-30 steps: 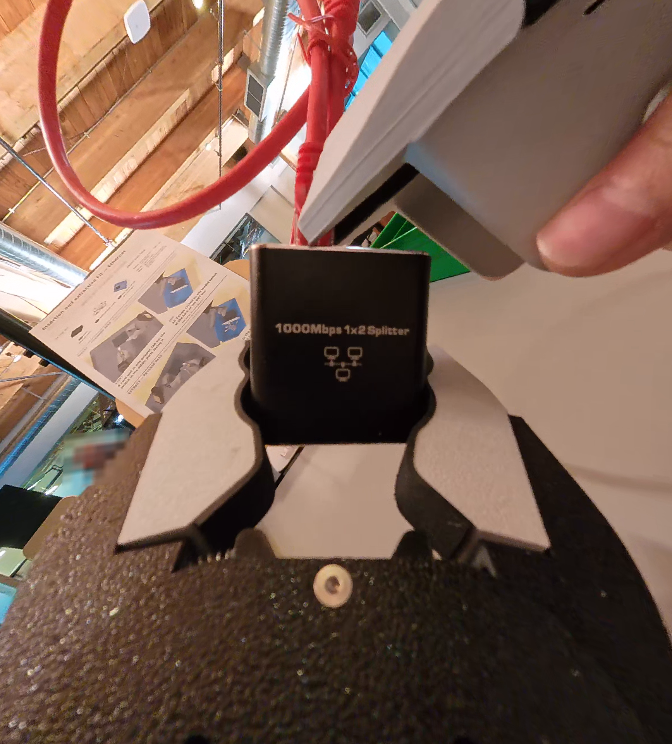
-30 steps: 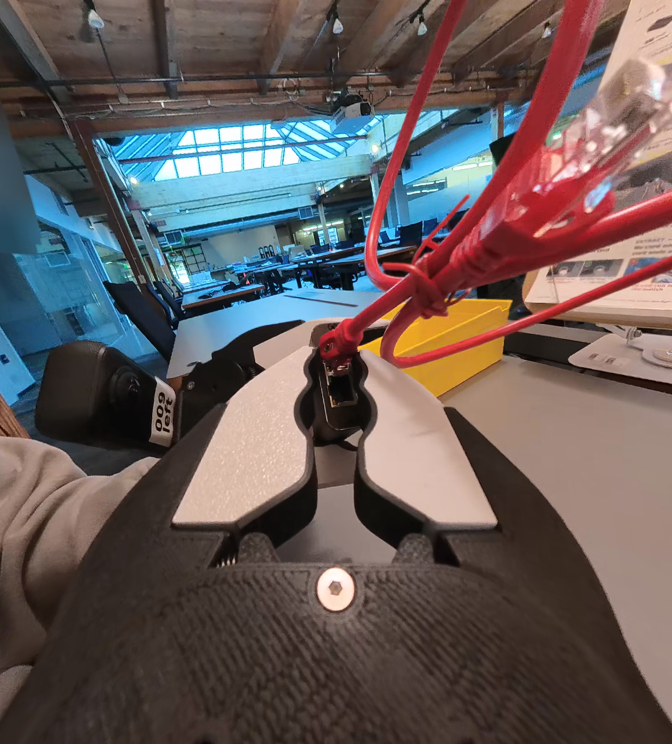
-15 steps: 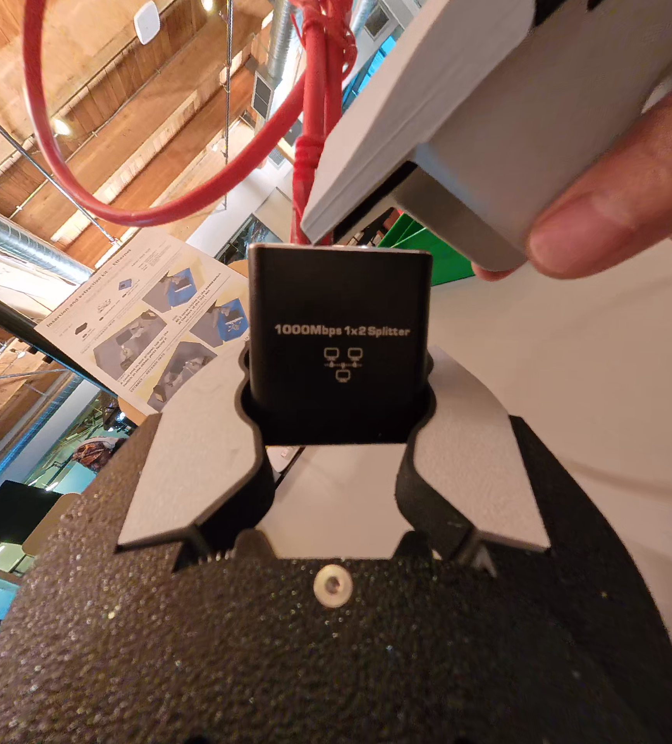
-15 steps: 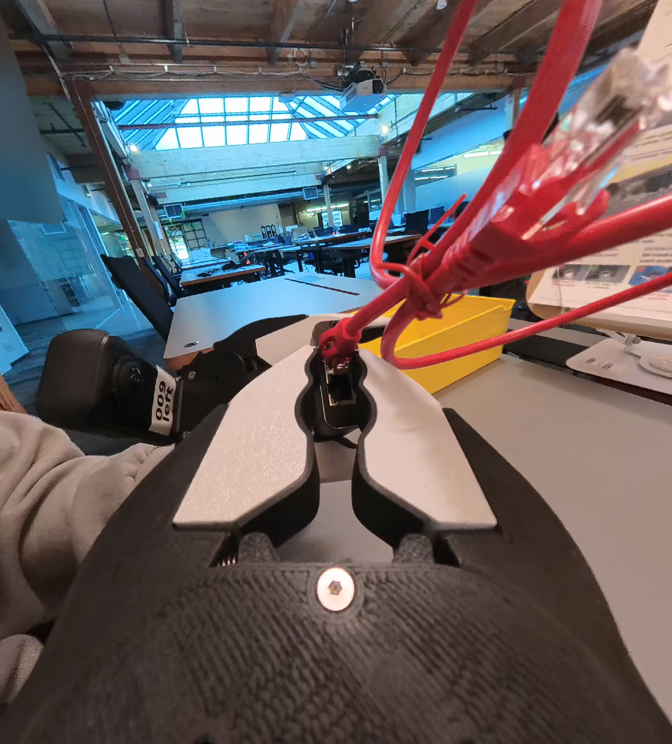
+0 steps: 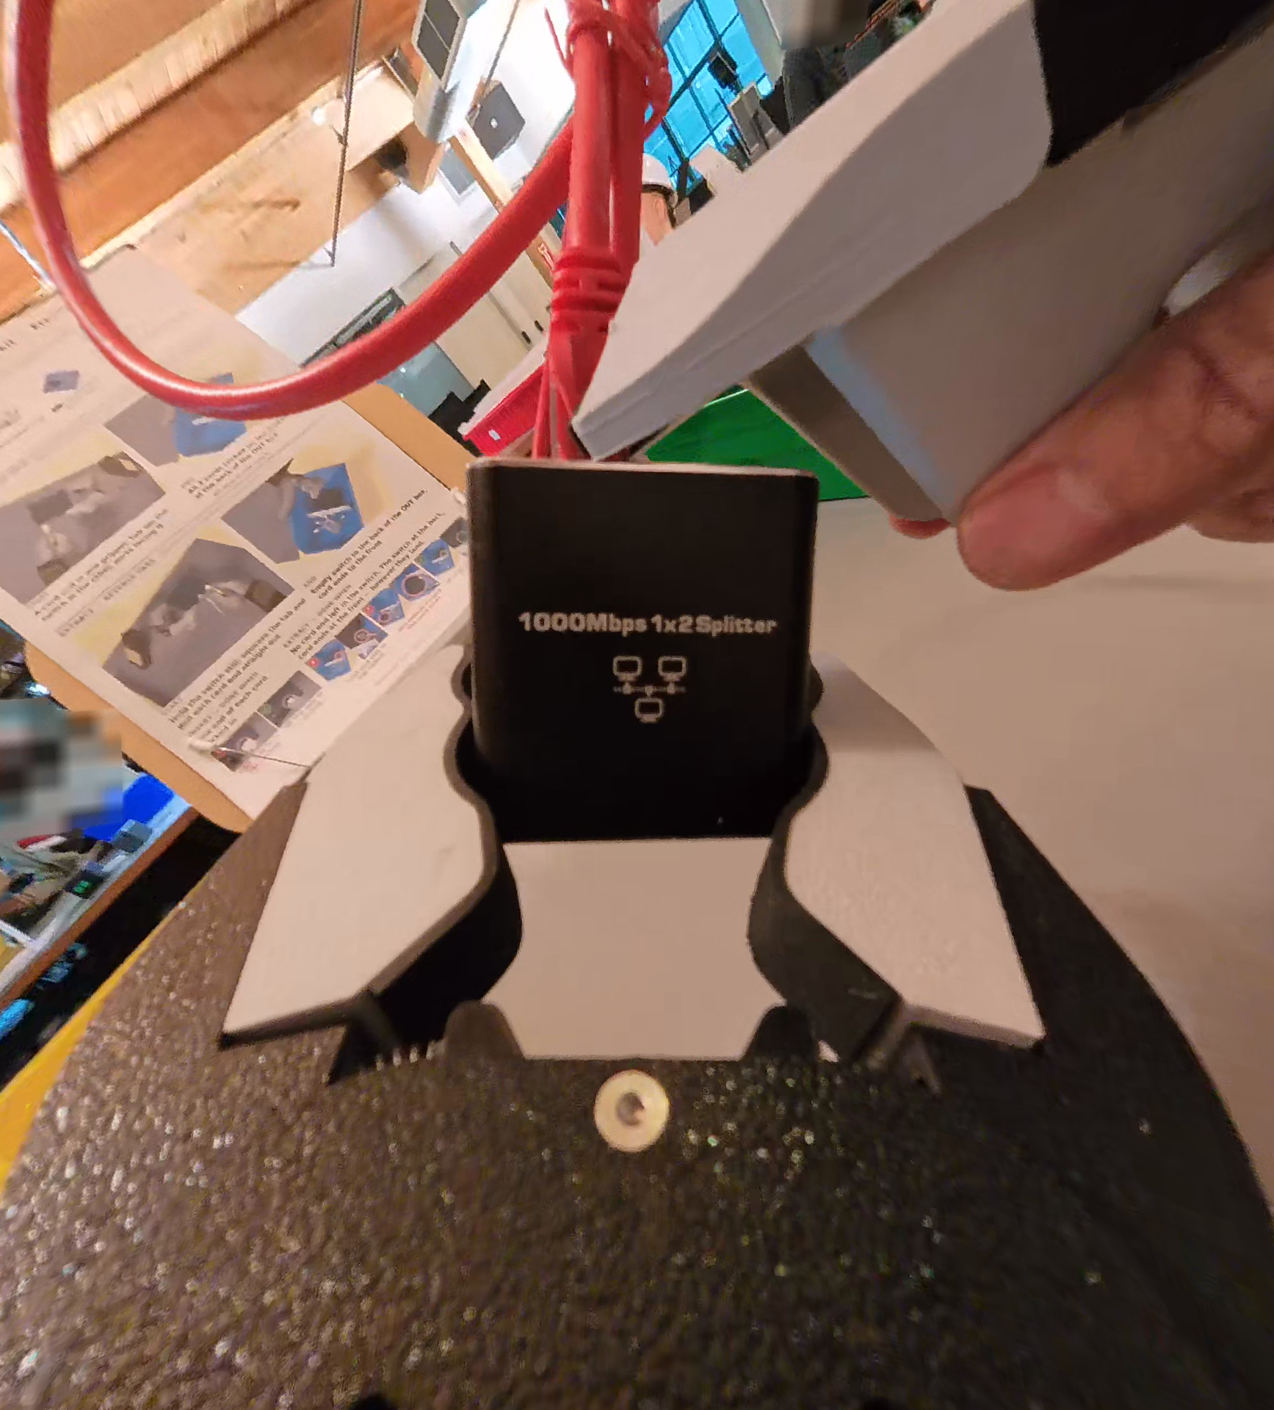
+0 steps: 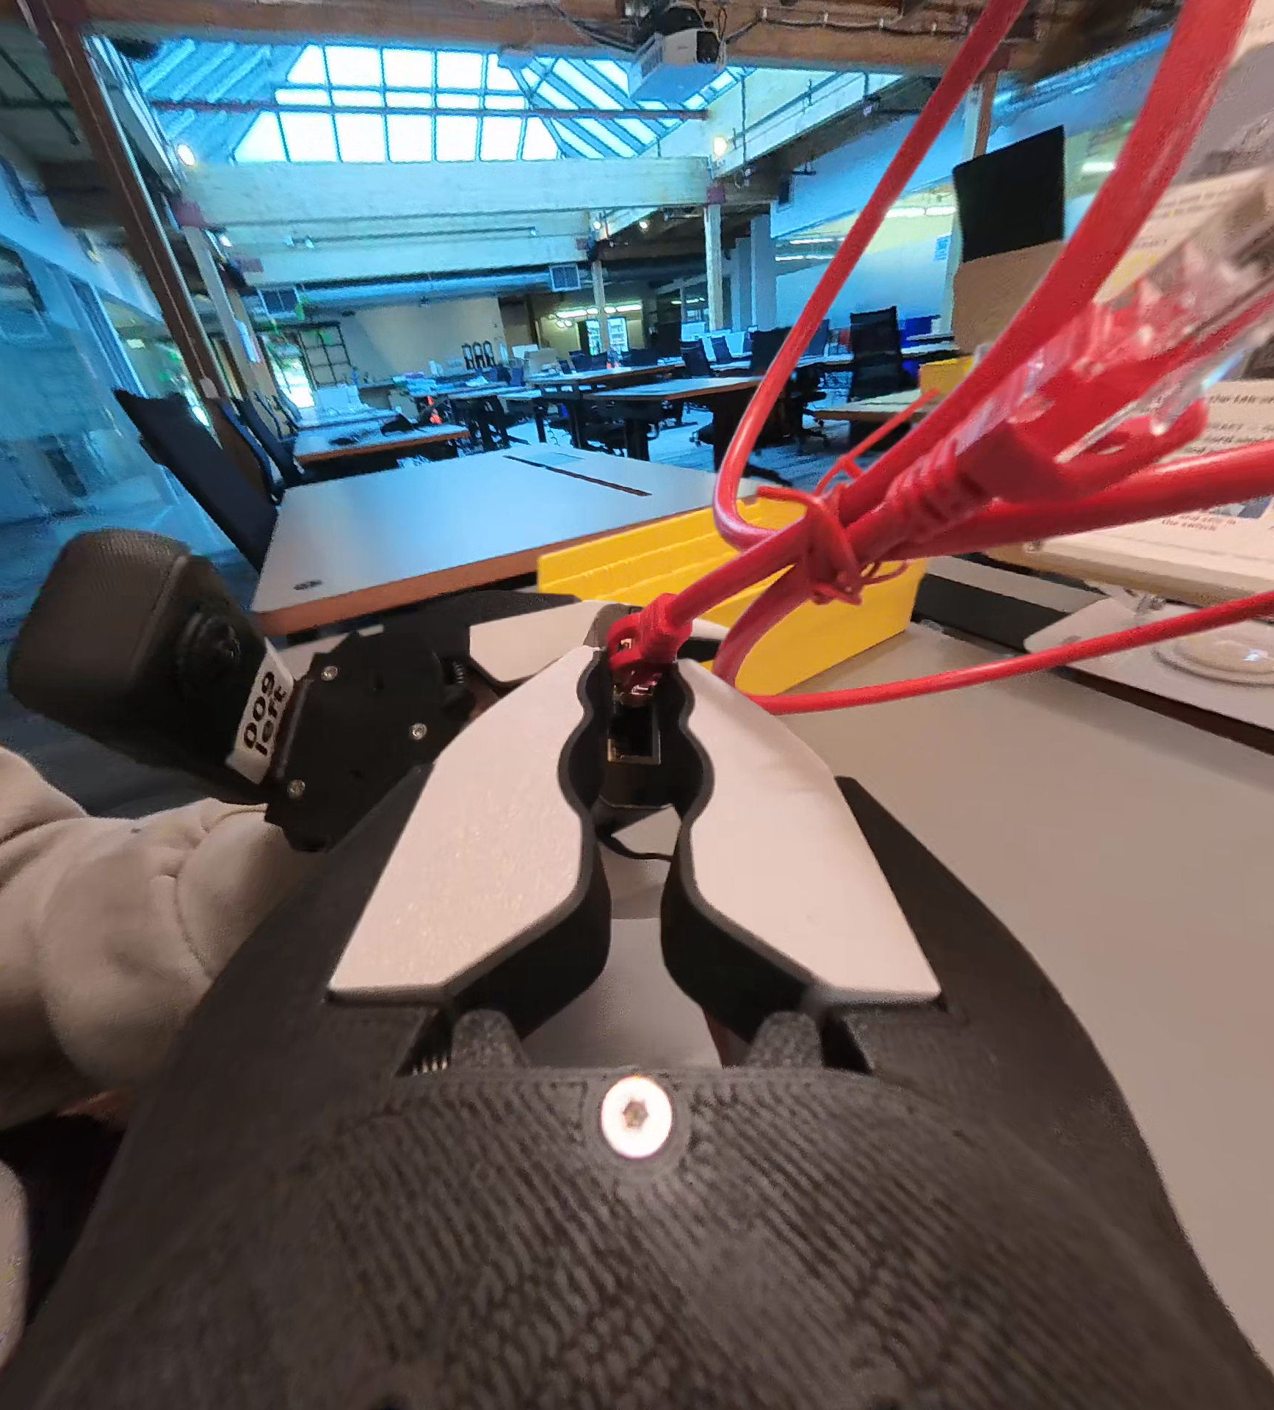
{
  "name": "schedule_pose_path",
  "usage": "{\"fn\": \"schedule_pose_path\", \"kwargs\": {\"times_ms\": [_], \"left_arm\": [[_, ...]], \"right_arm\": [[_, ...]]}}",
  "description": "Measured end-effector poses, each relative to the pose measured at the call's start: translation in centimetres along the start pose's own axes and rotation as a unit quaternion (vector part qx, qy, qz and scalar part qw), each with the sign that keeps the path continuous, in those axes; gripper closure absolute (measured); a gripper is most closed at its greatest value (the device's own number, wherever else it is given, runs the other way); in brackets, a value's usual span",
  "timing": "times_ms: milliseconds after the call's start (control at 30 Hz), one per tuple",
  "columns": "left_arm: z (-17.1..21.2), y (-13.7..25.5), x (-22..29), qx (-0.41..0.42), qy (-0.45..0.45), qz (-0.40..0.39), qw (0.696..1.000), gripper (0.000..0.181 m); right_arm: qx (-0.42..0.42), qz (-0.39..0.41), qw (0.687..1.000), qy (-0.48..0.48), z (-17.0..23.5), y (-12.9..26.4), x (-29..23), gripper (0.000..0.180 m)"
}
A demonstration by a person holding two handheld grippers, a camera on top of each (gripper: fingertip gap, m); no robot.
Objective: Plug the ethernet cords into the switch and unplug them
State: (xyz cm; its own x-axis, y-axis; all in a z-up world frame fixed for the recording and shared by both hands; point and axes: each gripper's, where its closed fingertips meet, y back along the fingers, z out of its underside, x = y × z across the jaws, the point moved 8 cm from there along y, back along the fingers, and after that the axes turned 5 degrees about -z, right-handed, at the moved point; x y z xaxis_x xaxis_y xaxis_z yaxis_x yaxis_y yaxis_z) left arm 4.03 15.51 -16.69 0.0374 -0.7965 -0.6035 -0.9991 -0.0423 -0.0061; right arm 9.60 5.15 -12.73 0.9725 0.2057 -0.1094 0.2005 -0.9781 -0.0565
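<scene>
Clamped between the two grey fingers of the left gripper (image 5: 641,732), the black switch (image 5: 641,610) is held upright above the pale table (image 5: 1076,763), its printed face turned to the camera. From its far end a red ethernet cord (image 5: 588,229) rises and is looped wide to the left. Above and to the right, the grey body of the right gripper (image 5: 885,252) is seen, gripped by a hand (image 5: 1152,442). A printed instruction sheet (image 5: 160,549) is propped at the left.

In the right wrist view, the fingers of the right gripper (image 6: 637,687) are nearly closed around the red plug (image 6: 645,633) seated in the port end of the switch (image 6: 633,751); whether the plug itself is pinched cannot be told. A second, free plug with a clear tip (image 6: 1190,336) hangs at the upper right, tied into the same red bundle. A yellow bin (image 6: 702,557) sits behind on the table (image 6: 1076,839), and a light sleeve (image 6: 84,915) is seen at the left.
</scene>
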Motion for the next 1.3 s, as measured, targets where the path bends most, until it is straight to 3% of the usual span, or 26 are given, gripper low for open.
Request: {"fn": "schedule_pose_path", "kwargs": {"times_ms": [333,600,867,1033,1167,1300], "left_arm": [[0.0,-0.2,0.3,0.013,0.11,0.057,0.992,0.105],[0.1,-0.1,0.4,0.029,0.135,0.082,0.987,0.104],[0.4,-0.4,1.0,0.044,0.206,0.133,0.969,0.105],[0.4,-0.1,0.4,0.036,0.139,0.082,0.986,0.105],[0.7,-0.4,0.8,0.042,0.199,0.118,0.972,0.105],[0.9,-0.5,0.9,0.036,0.192,0.127,0.973,0.105]], "right_arm": [[-0.055,0.047,0.992,0.099,-1.0,-0.4,-0.7,0.165],[-0.085,0.065,0.983,0.15,-1.4,-0.4,-1.3,0.167],[-0.095,0.069,0.98,0.158,-1.2,-0.5,-1.0,0.167],[-0.059,0.043,0.991,0.111,-0.9,-0.6,-0.7,0.168],[-0.062,0.05,0.992,0.101,-0.7,-0.7,-0.4,0.168],[-0.088,0.064,0.985,0.132,-0.7,-0.7,-0.5,0.168]]}}
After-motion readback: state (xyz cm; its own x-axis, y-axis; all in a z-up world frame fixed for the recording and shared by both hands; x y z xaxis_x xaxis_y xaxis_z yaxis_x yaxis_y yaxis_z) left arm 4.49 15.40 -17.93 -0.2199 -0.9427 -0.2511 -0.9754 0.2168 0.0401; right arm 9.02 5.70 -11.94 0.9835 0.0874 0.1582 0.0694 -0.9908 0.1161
